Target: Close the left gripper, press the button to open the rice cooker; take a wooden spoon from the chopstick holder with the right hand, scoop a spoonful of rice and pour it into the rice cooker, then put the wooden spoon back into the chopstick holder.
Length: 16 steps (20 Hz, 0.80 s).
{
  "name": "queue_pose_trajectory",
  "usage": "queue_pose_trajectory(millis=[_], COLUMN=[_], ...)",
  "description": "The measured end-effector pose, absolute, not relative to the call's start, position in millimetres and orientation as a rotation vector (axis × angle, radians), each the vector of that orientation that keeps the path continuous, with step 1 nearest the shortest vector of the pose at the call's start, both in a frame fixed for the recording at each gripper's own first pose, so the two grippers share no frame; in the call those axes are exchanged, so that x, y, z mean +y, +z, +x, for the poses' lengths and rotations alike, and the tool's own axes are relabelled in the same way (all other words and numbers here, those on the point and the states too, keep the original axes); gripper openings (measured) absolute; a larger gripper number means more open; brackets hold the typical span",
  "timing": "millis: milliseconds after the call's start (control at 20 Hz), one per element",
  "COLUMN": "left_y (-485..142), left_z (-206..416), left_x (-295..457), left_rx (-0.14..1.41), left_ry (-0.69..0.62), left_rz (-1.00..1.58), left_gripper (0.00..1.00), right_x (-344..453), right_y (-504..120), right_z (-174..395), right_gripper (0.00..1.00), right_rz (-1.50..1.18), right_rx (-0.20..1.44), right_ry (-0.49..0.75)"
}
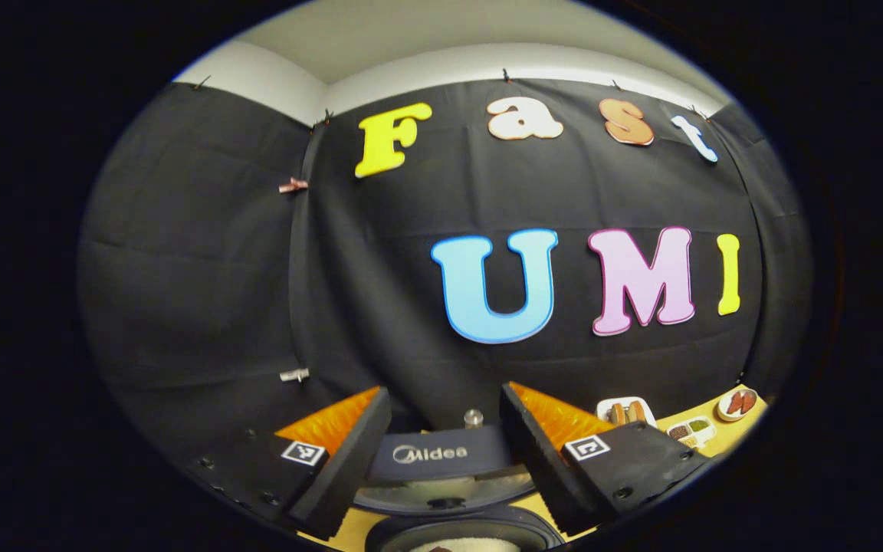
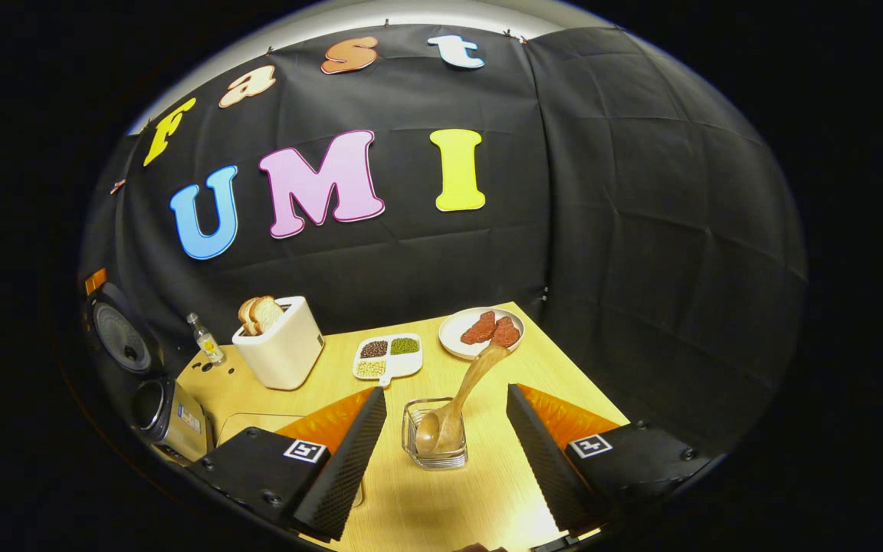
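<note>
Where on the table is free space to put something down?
Bare wood lies between the spoon holder and the right table edge, below the meat plate. Another patch lies between the toaster and the holder. The left side is crowded: bottle, rice cooker.

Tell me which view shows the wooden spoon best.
The right gripper view: the wooden spoon stands whole, bowl down in the clear chopstick holder, handle leaning toward the plate. The left gripper view faces the open rice cooker instead.
</note>
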<state>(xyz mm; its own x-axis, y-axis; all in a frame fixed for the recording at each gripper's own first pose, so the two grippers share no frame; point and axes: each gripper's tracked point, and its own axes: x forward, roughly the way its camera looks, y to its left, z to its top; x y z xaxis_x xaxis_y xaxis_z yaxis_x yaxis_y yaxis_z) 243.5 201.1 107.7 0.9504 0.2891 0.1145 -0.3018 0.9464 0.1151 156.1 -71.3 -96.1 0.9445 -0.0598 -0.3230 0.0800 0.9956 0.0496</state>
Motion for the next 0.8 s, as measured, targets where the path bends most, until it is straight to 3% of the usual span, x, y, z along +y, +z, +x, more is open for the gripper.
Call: queue_pose_trajectory(millis=[800], left_y=[12], left_z=[143], left_x=[155], left_rx=[0.280], left_ry=[0.385], left_rz=[-0.013], left_gripper=[1.00], right_x=[-55], right_y=[-114], right_z=[155], right_gripper=[0.99], right_rz=[0.087], right_rx=[0.363], right_ry=[0.008])
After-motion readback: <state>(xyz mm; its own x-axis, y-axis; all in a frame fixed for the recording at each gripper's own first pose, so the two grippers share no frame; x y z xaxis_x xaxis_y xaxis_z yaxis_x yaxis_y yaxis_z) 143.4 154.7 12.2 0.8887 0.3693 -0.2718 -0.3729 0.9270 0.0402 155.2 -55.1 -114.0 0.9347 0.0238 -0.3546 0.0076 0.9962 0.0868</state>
